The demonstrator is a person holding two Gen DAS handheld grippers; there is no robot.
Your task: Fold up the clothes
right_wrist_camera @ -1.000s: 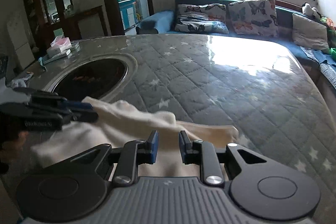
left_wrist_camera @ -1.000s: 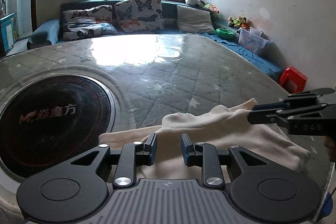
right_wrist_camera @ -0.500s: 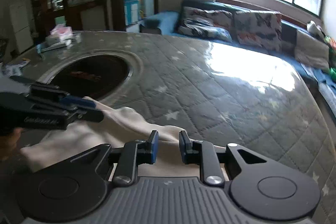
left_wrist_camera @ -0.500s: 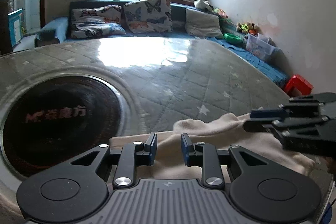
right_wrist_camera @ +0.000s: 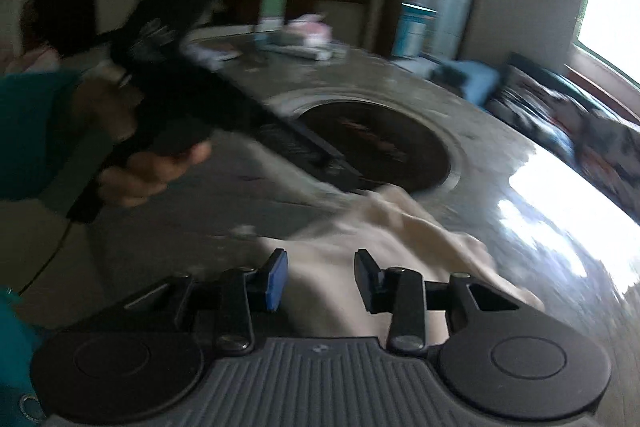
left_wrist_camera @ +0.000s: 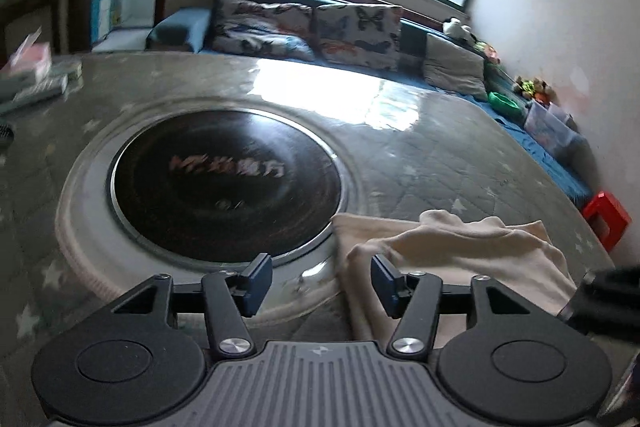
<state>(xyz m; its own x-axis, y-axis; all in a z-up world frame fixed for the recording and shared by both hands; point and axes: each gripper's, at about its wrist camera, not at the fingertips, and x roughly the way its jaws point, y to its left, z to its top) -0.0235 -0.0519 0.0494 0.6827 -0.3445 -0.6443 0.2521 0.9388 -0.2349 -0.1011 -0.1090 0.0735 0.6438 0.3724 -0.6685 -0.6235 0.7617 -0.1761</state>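
the cream garment [left_wrist_camera: 460, 251] lies bunched in a loose, partly doubled heap at the desk's [left_wrist_camera: 420, 155] near edge beside the dark round inset [left_wrist_camera: 224, 183], both claws, left [left_wrist_camera: 320, 283] and right [right_wrist_camera: 320, 281], spread apart and empty, so tidy folding looks unfinished.

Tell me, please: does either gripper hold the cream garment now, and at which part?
Nothing is held. The left gripper and the right gripper are both open, and the cream garment lies loose on the table.
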